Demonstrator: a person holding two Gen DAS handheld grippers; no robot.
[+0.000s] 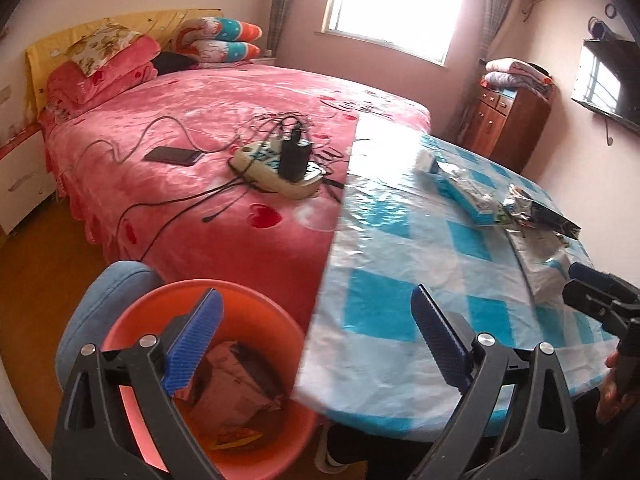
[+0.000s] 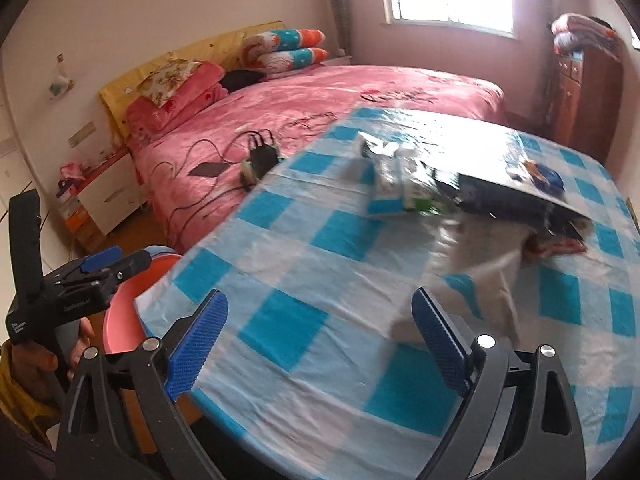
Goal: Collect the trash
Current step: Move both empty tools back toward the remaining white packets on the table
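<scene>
An orange bucket (image 1: 256,320) stands on the floor left of the table and holds a brown wrapper (image 1: 236,384) and a yellow scrap. My left gripper (image 1: 316,344) is open and empty, with its left finger over the bucket and its right finger over the table edge. A pile of trash lies on the checked tablecloth: a blue-white carton (image 2: 390,196), a dark foil bag (image 2: 516,196), a white paper (image 2: 484,264). My right gripper (image 2: 320,344) is open and empty above the table's near part, short of the pile. The left gripper also shows in the right wrist view (image 2: 108,268).
A bed with a pink cover (image 1: 192,128) lies behind the table, with a power strip (image 1: 276,164), cables and a phone (image 1: 172,156) on it. A blue stool (image 1: 108,292) stands beside the bucket. A wooden cabinet (image 1: 508,120) stands at the far wall.
</scene>
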